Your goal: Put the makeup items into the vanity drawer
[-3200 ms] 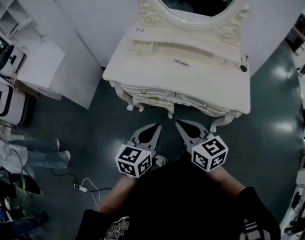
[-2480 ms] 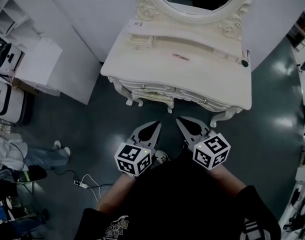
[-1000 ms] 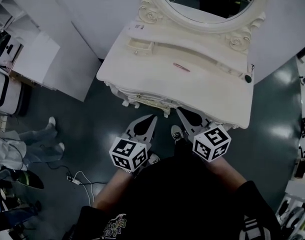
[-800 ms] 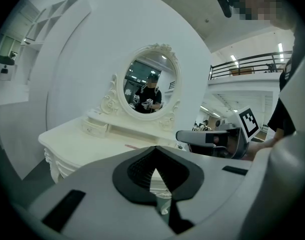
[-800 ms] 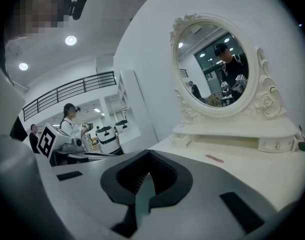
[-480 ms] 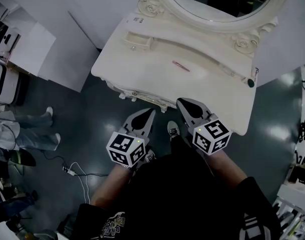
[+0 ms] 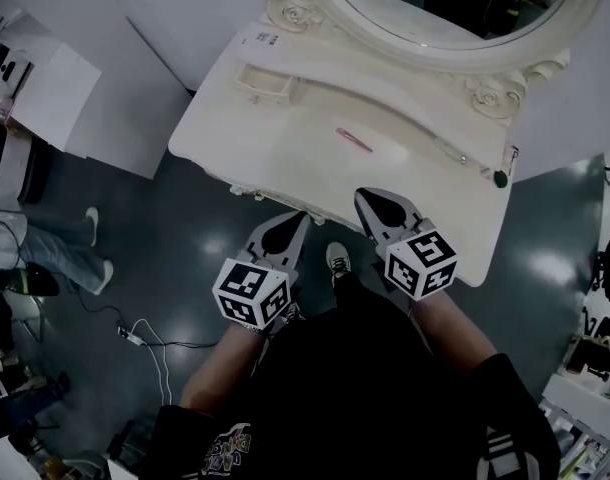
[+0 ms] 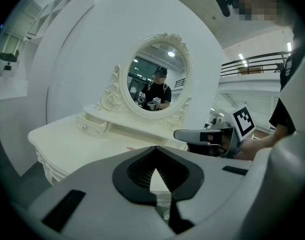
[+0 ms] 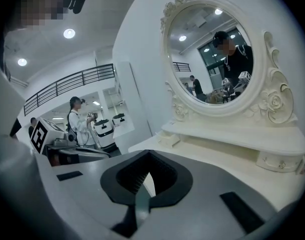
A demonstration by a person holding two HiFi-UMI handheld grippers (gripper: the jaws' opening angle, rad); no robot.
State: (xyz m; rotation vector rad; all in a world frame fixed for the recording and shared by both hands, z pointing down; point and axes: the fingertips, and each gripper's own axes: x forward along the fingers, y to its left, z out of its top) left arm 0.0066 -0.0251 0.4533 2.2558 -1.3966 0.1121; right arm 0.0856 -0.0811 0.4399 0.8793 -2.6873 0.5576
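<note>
A slim pink makeup stick (image 7: 353, 140) lies on the top of the cream vanity table (image 7: 275, 138), also seen small in the left gripper view (image 8: 128, 148). A dark-tipped item (image 7: 500, 178) lies at the table's right end by the mirror frame. A small drawer (image 7: 257, 83) sits on the raised shelf at the left (image 9: 170, 139). My left gripper (image 7: 293, 220) is shut and empty, just short of the table's front edge. My right gripper (image 7: 369, 201) is shut and empty, with its tips over the front edge. The front drawers are mostly hidden under the tabletop.
The oval mirror (image 7: 445, 8) rises behind the shelf. A white cabinet (image 7: 45, 88) stands at the left. Another person's legs (image 7: 55, 248) and a cable with a plug strip (image 7: 135, 333) are on the dark floor at the left. A person stands far off (image 9: 80, 121).
The vanity has come closer in the head view. Both grippers, still shut, have moved forward from the floor area to the table's front edge, the right one now over it.
</note>
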